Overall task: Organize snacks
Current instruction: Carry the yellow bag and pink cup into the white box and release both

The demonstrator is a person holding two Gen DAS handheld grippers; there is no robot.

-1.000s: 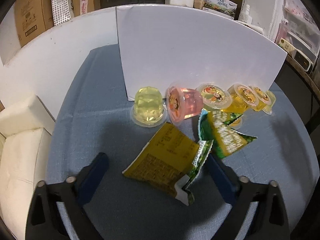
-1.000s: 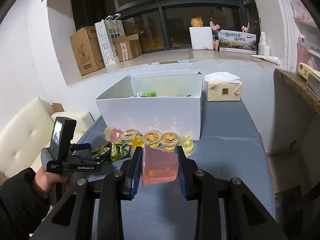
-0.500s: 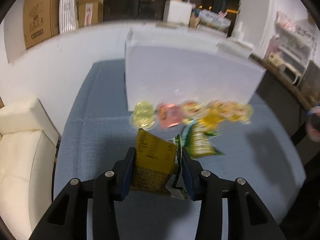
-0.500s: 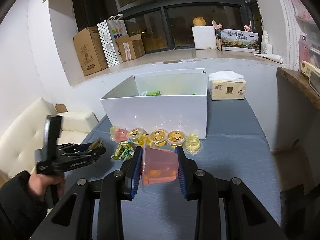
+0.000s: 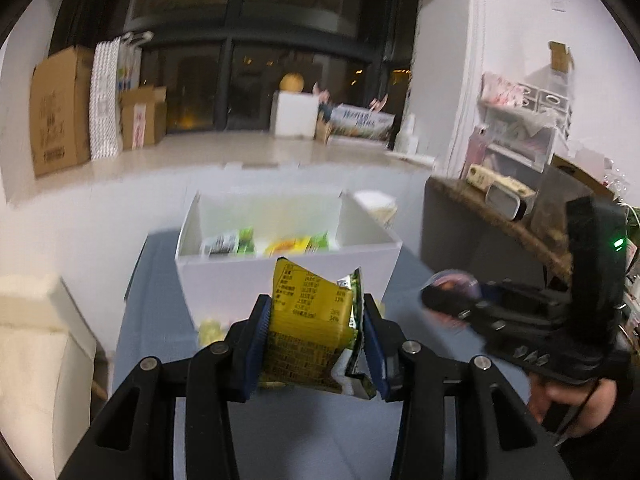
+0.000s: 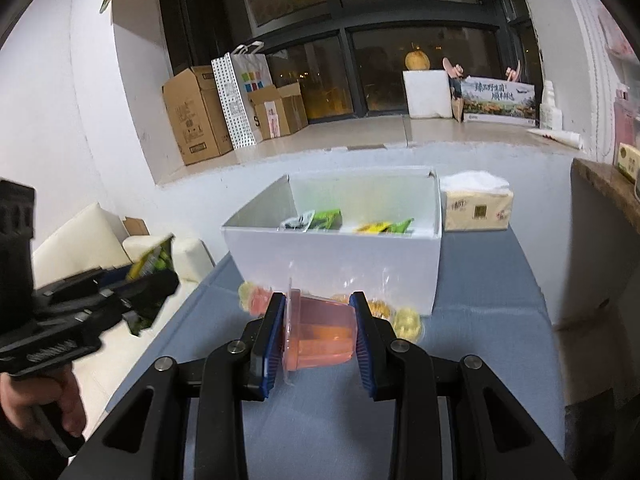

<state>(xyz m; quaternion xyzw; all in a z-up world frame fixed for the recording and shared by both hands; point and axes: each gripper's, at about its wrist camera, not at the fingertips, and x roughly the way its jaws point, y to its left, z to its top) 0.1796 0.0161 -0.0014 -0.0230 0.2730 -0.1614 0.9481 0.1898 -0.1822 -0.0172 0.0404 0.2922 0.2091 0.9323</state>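
My left gripper (image 5: 314, 320) is shut on a yellow snack packet (image 5: 308, 328) and holds it in the air in front of the open white box (image 5: 288, 276). My right gripper (image 6: 320, 320) is shut on a pink jelly cup (image 6: 320, 338), also lifted, facing the same white box (image 6: 332, 260). Snack packets (image 6: 320, 219) lie inside the box. Several jelly cups (image 6: 406, 320) sit on the blue tablecloth against the box front. The right gripper shows in the left wrist view (image 5: 440, 304); the left gripper shows in the right wrist view (image 6: 152, 280).
A tissue pack (image 6: 476, 208) stands right of the box. A white sofa (image 6: 100, 236) is to the left of the table. A wooden counter (image 5: 500, 216) with clutter lies to the right. Cardboard boxes (image 6: 196, 114) line the window ledge behind.
My left gripper closed on the yellow packet on the table and lifted it to box height. My right gripper, holding the pink jelly cup, moved closer to the box.
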